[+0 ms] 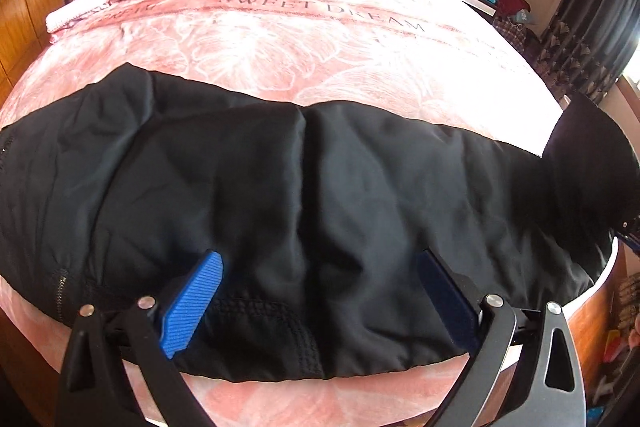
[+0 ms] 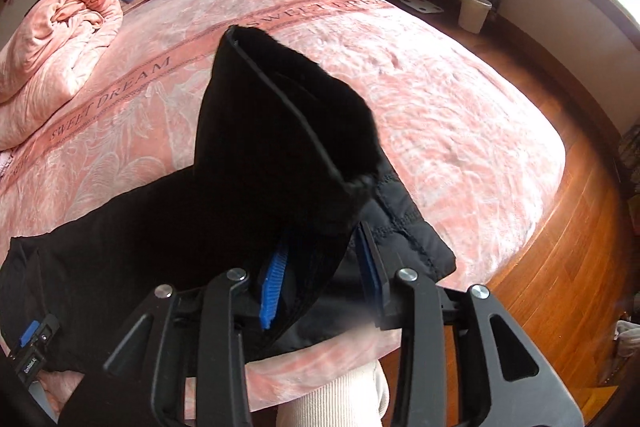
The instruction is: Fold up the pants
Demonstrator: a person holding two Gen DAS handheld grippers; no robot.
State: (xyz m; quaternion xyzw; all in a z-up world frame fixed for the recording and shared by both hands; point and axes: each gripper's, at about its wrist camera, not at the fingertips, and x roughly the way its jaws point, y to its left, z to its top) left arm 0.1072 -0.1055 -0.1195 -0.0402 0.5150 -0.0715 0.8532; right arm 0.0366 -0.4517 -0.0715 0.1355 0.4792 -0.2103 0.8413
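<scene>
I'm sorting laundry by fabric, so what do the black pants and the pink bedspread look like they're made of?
The pants look like a smooth, slightly shiny woven synthetic, perhaps padded: soft puffy creases, stitched seams, and a fuzzy dark lining at the lifted end. The bedspread looks like plush fleece or velvet, with a crushed sheen and an embossed leaf pattern.

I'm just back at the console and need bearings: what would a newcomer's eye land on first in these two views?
The black pants spread across the near edge of the pink "SWEET DREAM" bedspread. The right gripper has one end lifted, standing up like a dark cone in front of its camera. The left gripper is open over the pants' near hem, holding nothing.
</scene>
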